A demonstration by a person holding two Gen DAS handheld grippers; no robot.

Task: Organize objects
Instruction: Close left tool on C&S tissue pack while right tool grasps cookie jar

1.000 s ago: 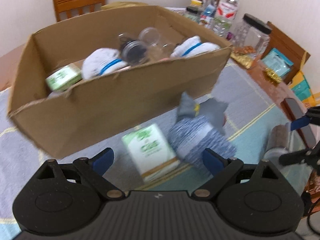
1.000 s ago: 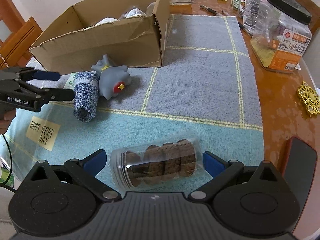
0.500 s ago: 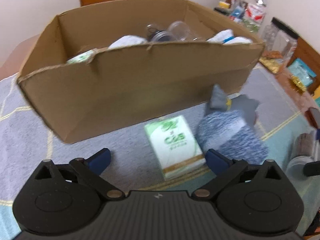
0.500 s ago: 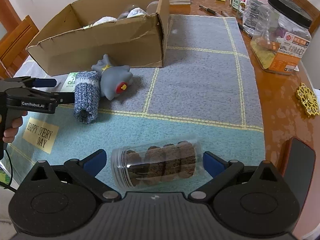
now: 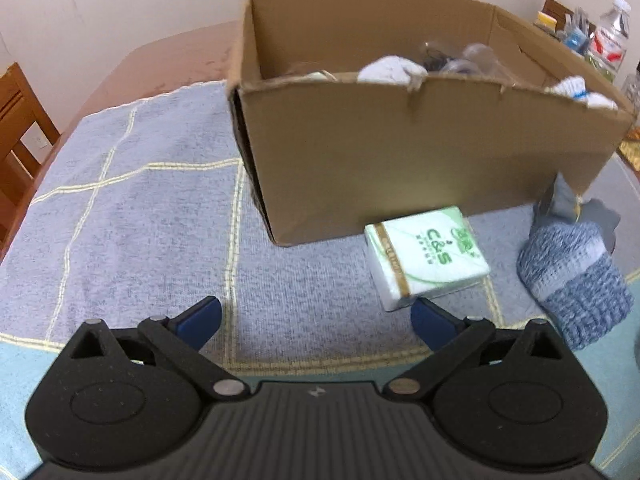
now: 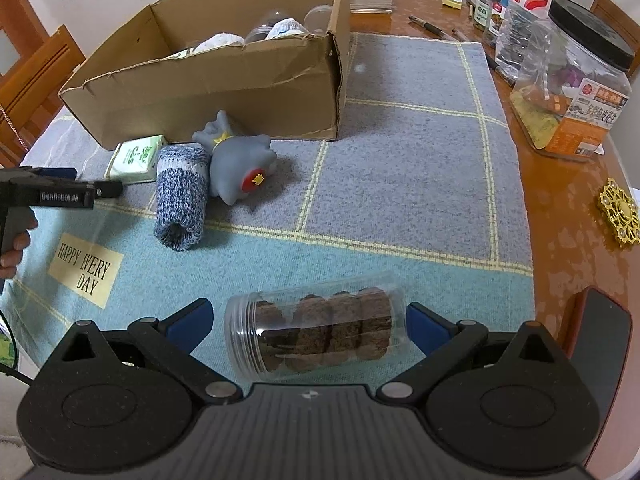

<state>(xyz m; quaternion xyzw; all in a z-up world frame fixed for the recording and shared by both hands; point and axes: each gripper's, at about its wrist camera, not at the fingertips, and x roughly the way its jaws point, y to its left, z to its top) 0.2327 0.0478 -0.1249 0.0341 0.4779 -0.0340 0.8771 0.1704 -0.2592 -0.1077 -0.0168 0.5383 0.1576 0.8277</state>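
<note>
on the blue and grey mat (image 6: 408, 168) that covers the wooden table (image 6: 560, 240), a cardboard box (image 5: 420, 160) stands open at the top, with white rolled socks (image 5: 390, 70) and clear plastic containers (image 6: 280, 26) inside it. just in front of the box's near wall lies a green and white tissue pack (image 5: 428, 256), and beside that a rolled blue knit sock (image 5: 576, 280) lies touching a grey rubber toy (image 6: 240, 164) with a red spot on its side.

the left gripper (image 5: 316, 316) hangs over bare mat with its jaws spread wide and nothing between them; they have just been opening. the tissue pack sits just beyond its right fingertip, apart from it. in the right wrist view the same gripper comes in from the left edge, held by a hand (image 6: 14, 240), its tips pointing toward the tissue pack.

the right gripper (image 6: 308, 320) has its jaws released, wide apart, on either side of a clear jar of brown cookies (image 6: 316, 332) that lies on its side on the light blue part of the mat; whether the pads touch the jar's ends i cannot tell for sure, though a small gap shows on both sides.

at the far right of the table stand a large clear jar with a black lid (image 6: 576, 80), a water bottle (image 6: 528, 8) and a small gold ornament (image 6: 622, 216).
</note>
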